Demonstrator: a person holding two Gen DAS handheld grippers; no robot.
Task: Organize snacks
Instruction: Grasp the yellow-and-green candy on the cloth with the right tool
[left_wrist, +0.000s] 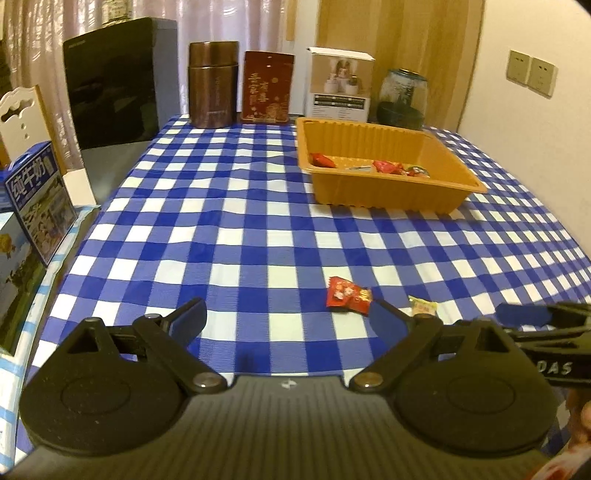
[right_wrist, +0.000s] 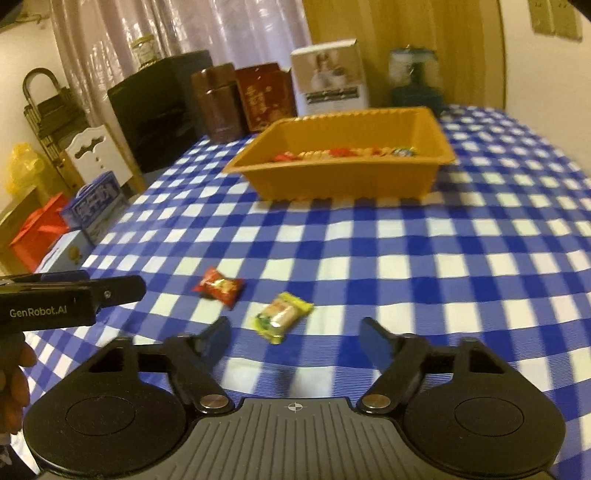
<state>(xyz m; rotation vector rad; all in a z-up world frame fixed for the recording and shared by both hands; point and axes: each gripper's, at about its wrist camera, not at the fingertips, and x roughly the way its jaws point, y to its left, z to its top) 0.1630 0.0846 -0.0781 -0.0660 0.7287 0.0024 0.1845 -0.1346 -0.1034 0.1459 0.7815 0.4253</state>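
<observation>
yellow snack packet (right_wrist: 282, 316): lying flat on the checked tablecloth (right_wrist: 424, 258), just ahead of the right gripper (right_wrist: 295, 338) and a touch left of its centre line. Long axis runs on a diagonal, near-left to far-right, so it sits skewed across the gap, not square to it.
right gripper: jaws apart, nothing between the pads yet, packet just past the tips.
red snack packet (left_wrist: 348, 295): just beside the yellow one. It's off to the right of the left gripper (left_wrist: 286, 317), close to the right-hand finger.
left gripper: spread wide, empty.
nearer hand: right for yellow, left for red, I'd say.
orange tray (left_wrist: 388, 192): well beyond both, a few wrapped candies already inside.
</observation>
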